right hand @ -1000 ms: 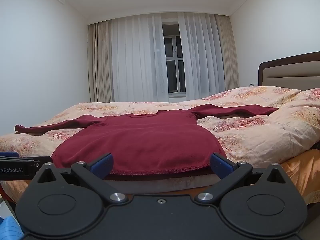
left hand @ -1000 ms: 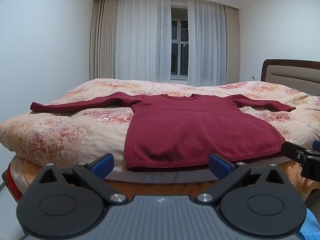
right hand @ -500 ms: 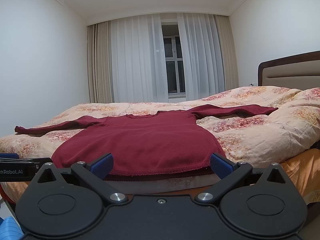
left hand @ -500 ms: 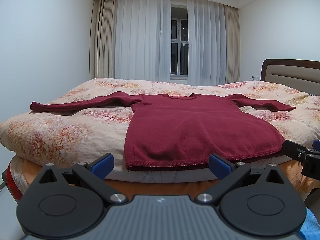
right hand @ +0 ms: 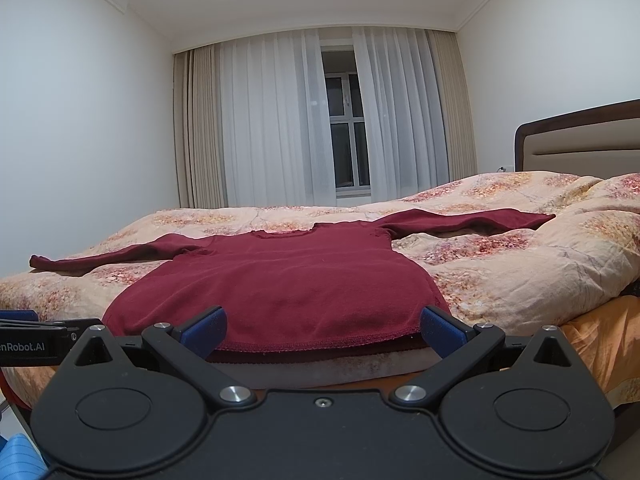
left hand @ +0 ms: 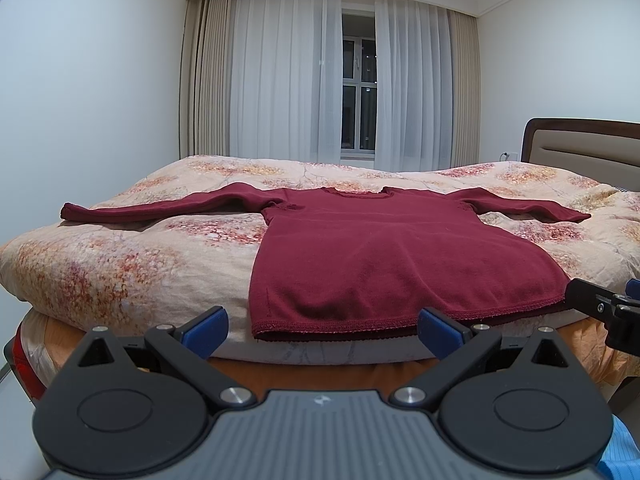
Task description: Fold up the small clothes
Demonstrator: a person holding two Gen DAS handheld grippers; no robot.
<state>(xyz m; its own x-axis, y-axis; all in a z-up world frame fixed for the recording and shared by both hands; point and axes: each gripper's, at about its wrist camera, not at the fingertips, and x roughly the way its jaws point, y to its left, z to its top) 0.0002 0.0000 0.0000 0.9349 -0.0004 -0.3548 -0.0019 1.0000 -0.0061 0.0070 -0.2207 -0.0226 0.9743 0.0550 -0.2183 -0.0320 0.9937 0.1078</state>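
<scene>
A dark red long-sleeved sweater (left hand: 372,256) lies flat on the bed, sleeves spread to both sides, hem toward me at the bed's near edge. The right wrist view shows the same sweater (right hand: 280,284). My left gripper (left hand: 322,330) is open, held just short of the hem, nothing between its blue pads. My right gripper (right hand: 322,328) is also open and empty, level with the hem in front of the bed edge. The right gripper's finger shows at the right edge of the left wrist view, the left one at the left edge of the right wrist view.
A floral peach duvet (left hand: 120,256) covers the bed, bunched higher at the right (right hand: 540,264). A padded headboard (right hand: 580,144) stands at the right. Curtains and a window (left hand: 360,120) fill the far wall. An orange sheet (right hand: 600,344) hangs below the duvet.
</scene>
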